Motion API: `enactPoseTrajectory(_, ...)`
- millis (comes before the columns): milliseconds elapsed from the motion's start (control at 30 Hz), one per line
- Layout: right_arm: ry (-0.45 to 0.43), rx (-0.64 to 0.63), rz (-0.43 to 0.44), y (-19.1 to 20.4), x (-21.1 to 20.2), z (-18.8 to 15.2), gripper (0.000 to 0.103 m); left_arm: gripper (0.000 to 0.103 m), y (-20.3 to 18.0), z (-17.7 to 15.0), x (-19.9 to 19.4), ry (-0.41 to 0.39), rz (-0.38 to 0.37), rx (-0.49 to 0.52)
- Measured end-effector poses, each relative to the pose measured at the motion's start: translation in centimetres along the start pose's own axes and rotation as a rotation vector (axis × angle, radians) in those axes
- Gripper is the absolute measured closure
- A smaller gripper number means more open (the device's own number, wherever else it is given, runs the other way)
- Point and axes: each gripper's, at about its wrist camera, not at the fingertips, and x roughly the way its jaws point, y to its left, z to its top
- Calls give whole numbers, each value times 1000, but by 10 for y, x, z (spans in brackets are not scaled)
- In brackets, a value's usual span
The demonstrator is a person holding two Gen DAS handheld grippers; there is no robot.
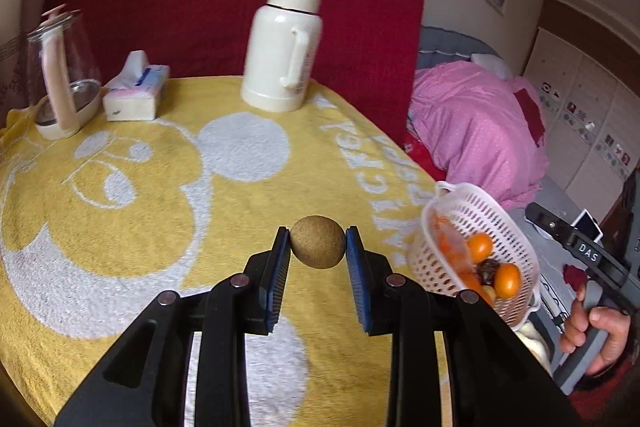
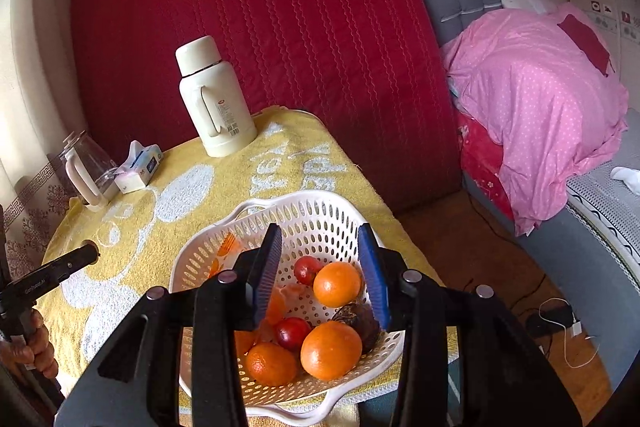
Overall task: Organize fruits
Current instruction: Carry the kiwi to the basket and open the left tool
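My left gripper (image 1: 317, 241) is shut on a brown kiwi (image 1: 317, 242) and holds it above the yellow towel (image 1: 168, 211). A white perforated basket (image 1: 496, 223) sits at the table's right edge, to the right of the kiwi. In the right wrist view the basket (image 2: 312, 215) holds several oranges (image 2: 337, 284), red fruits (image 2: 292, 333) and a dark fruit (image 2: 360, 319). My right gripper (image 2: 320, 267) is open and empty, hovering over the basket.
A cream thermos (image 1: 284, 43) stands at the back of the table. A tissue box (image 1: 136, 91) and a glass kettle (image 1: 62, 75) stand at the back left. A bed with a pink quilt (image 2: 536, 107) lies to the right, beyond the table edge.
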Motion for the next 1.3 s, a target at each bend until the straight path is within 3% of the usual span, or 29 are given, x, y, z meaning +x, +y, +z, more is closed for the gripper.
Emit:
enactPoseTrajectory(200, -52, 15, 17, -14, -8, 6, 54, 74, -56, 13, 31, 51, -97, 70)
enactPoseTrajectory(533, -78, 86, 13, -44, -10, 14, 54, 74, -122, 22, 82, 117, -186, 188)
enactPoseTrajectory(800, -87, 108, 7, -57, -16, 18, 48, 73, -137, 20, 121, 185, -175, 219)
enactPoseTrajectory(833, -86, 107, 6, -57, -15, 18, 48, 70, -135, 20, 123, 191, -171, 213)
enactPoseTrajectory(867, -84, 108, 6, -58, -15, 18, 47, 58, -133, 20, 124, 195, -171, 204)
enactPoseTrajectory(933, -78, 113, 3, -58, -13, 18, 46, 45, -128, 21, 123, 198, -199, 174)
enactPoseTrajectory(1033, -71, 116, -7, -59, -10, 18, 43, 35, -124, 22, 118, 199, -218, 150)
enactPoseTrajectory(1167, -85, 128, -6, -60, -15, 19, 22, 14, -124, 24, 102, 162, -194, 156)
enactPoseTrajectory(1300, -98, 130, 10, -60, -23, 20, 12, 10, -123, 30, 78, 91, -145, 177)
